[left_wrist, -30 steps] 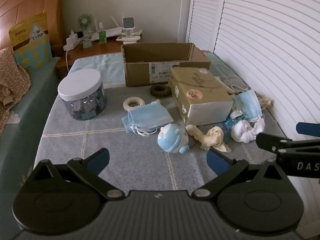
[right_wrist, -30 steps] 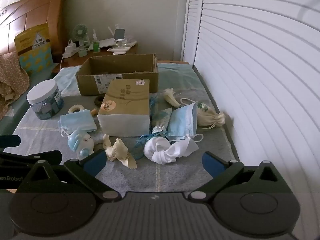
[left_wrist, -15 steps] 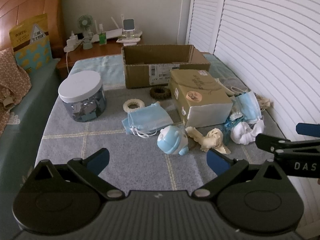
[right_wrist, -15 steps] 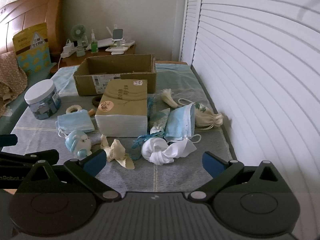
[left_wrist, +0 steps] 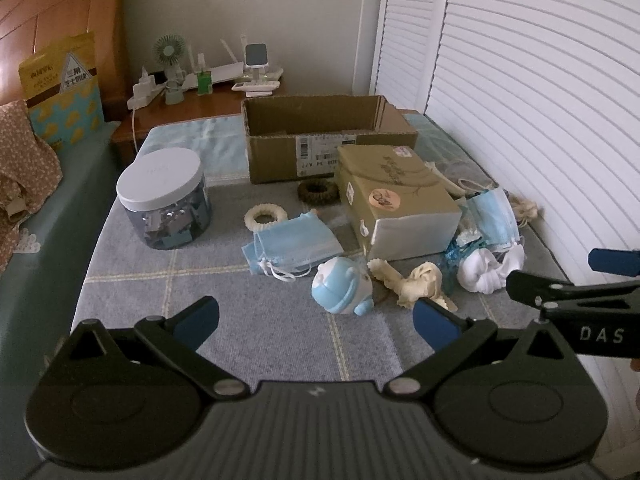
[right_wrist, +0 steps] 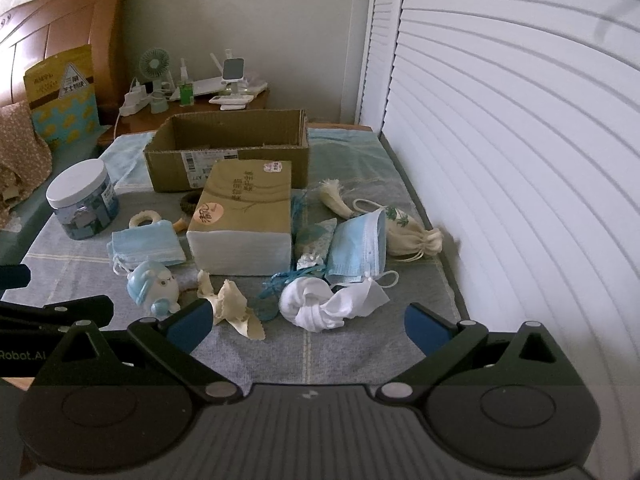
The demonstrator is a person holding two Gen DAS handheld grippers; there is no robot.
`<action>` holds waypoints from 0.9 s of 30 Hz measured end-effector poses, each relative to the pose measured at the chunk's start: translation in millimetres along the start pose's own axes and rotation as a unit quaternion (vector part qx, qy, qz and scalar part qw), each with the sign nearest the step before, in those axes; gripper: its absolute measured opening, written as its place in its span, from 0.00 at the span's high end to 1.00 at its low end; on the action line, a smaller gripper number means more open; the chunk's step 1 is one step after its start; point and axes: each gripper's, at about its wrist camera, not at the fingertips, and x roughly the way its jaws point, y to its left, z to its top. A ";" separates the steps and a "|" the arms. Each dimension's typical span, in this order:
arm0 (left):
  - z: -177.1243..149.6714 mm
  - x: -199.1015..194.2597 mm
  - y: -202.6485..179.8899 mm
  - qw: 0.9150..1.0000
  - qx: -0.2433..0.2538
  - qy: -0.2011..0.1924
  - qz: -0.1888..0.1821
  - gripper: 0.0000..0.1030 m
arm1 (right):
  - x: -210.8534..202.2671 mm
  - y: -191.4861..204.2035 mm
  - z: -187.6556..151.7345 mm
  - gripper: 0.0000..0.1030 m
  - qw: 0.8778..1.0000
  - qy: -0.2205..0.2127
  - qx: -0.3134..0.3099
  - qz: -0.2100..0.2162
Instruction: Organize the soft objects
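Left wrist view: left gripper (left_wrist: 316, 322) hangs wide apart and empty above the grey checked blanket (left_wrist: 280, 340), the round pale-blue plush toy (left_wrist: 342, 286) just beyond its tips. Right gripper (right_wrist: 306, 322) also spread wide, holding nothing (white knotted cloth bundle (right_wrist: 320, 306) lies between its fingers on the blanket), open brown cardboard box (right_wrist: 228, 156) behind.

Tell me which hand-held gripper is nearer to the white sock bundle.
Right. The right hand-held gripper is open directly before the white sock bundle; the left hand-held gripper, also open, faces the blue plush toy, further left.
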 end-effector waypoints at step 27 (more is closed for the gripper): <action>3.8 1.9 -4.6 1.000 0.021 0.003 -0.019 0.01 | 0.9 0.6 0.7 0.00 1.000 0.000 -0.004 -0.004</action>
